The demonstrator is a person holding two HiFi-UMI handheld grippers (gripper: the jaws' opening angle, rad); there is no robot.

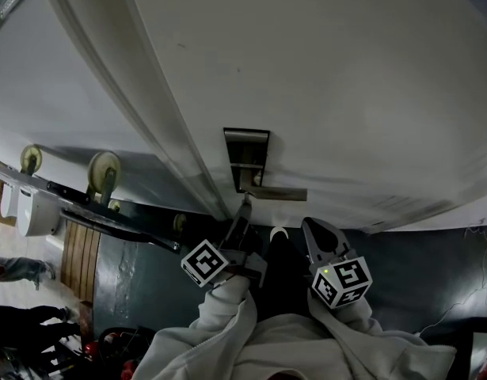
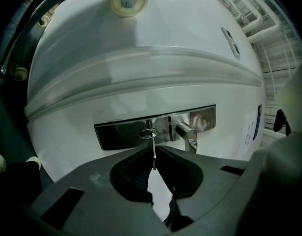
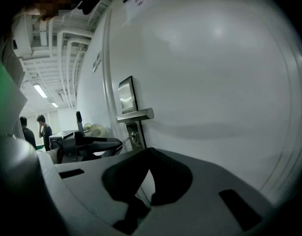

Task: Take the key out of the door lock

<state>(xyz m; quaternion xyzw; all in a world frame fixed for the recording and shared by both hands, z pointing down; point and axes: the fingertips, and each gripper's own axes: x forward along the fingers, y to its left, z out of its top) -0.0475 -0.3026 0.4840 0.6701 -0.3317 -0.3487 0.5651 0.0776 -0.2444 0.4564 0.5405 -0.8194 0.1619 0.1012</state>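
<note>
The left gripper [image 2: 154, 154] has its fingers clenched on the key [image 2: 153, 142]. The key's tip sits in the lock cylinder [image 2: 148, 132] and its long axis runs level, straight out from the door [image 2: 141, 77]. The right gripper [image 3: 150, 154], its fingers closed on nothing, hangs near the handle [image 3: 135, 115].

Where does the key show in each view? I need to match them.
Head view: key centre, at the left gripper's tip.
Left gripper view: centre, clamped between its jaws.
Right gripper view: left of centre, beneath the door lever.
Shared landmark: the door lever.
</note>
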